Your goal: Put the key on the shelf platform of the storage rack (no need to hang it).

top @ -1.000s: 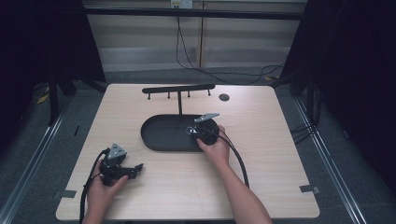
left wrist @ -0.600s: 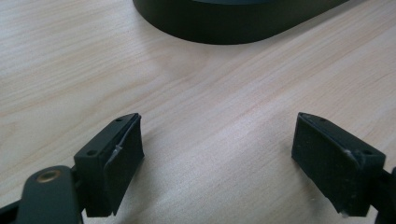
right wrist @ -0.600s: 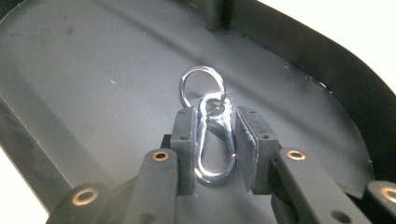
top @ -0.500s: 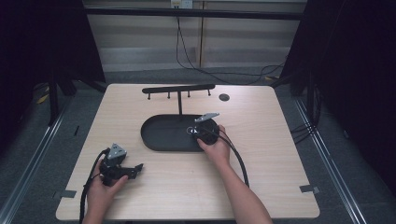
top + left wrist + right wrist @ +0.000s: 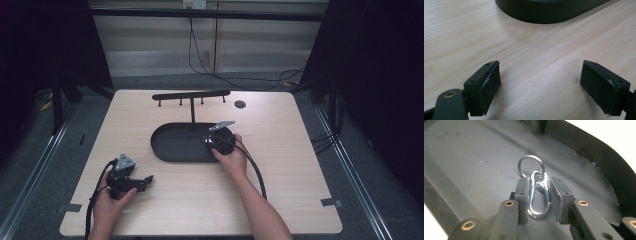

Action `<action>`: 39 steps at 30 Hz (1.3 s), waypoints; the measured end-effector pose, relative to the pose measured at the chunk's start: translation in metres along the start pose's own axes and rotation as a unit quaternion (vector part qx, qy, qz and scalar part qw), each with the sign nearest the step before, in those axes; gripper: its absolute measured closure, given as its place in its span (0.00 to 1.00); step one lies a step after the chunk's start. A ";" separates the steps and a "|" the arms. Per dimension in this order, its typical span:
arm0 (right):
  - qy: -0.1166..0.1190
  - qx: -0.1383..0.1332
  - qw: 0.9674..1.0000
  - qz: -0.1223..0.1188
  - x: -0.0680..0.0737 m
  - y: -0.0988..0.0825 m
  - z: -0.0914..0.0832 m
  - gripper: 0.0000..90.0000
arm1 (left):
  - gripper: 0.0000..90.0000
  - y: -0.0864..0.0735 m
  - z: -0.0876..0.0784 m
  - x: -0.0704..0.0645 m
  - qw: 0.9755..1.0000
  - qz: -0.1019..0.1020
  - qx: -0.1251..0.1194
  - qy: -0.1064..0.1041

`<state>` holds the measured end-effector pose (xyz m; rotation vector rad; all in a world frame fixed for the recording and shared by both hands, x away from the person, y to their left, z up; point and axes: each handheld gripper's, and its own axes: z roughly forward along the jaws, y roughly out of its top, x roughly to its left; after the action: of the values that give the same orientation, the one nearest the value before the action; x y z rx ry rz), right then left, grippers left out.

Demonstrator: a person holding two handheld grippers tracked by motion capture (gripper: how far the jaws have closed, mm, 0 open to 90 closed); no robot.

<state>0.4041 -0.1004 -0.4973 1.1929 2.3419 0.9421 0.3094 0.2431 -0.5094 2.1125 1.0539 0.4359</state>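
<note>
Standing on pale wood table (image 5: 280, 200): black oval tray (image 5: 172, 145); dark surroundings.

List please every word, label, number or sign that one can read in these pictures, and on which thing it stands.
None: no readable text on the carabiner, key ring, black tray, hook stand or wooden table.
</note>
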 end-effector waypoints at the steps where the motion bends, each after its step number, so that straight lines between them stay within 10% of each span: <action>1: -0.001 0.001 1.000 -0.002 0.000 0.000 0.000 0.76 | 0.18 0.000 0.000 0.000 1.000 0.000 0.000 0.000; 39: 0.009 -0.034 0.999 0.012 -0.001 0.006 -0.020 0.31 | 0.18 0.000 0.000 0.000 1.000 0.002 0.002 0.000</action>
<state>0.3968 -0.1065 -0.4784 1.1935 2.2949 1.0355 0.3093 0.2435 -0.5091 2.1190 1.0515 0.4357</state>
